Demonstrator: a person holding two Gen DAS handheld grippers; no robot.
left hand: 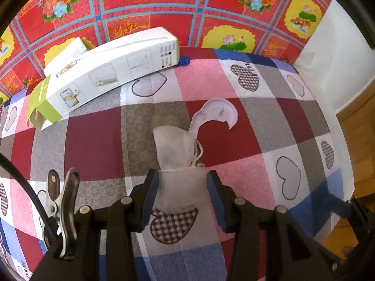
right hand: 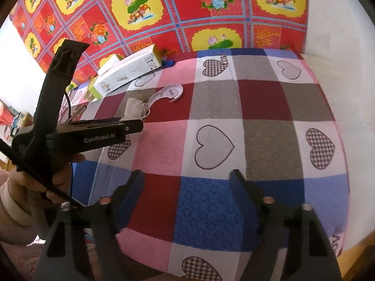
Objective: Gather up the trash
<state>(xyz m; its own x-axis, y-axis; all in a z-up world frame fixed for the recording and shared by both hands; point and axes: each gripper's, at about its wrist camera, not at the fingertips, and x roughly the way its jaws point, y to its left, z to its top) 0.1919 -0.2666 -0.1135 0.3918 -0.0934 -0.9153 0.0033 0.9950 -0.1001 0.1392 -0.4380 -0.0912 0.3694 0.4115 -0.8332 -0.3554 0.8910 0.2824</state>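
A white gauze-like bundle (left hand: 173, 145) with thin cords lies on the patchwork quilt (left hand: 234, 145). Its near end fills the gap between the blue pads of my left gripper (left hand: 182, 175), which is shut on it. Just beyond it rests a curved white plastic scrap (left hand: 215, 114). In the right wrist view the left gripper (right hand: 136, 125) shows side-on over the bundle (right hand: 132, 107), with the plastic scrap (right hand: 171, 92) behind. My right gripper (right hand: 187, 178) hangs open over the quilt's near squares, nothing between its fingers.
A long white box (left hand: 110, 70) with a green end lies at the back left, a small blue object (left hand: 185, 61) beside it. A red floral cloth (left hand: 164, 11) hangs behind. The quilt drops off at right to a wooden floor (left hand: 358, 128). A hand (right hand: 35, 187) holds the left gripper.
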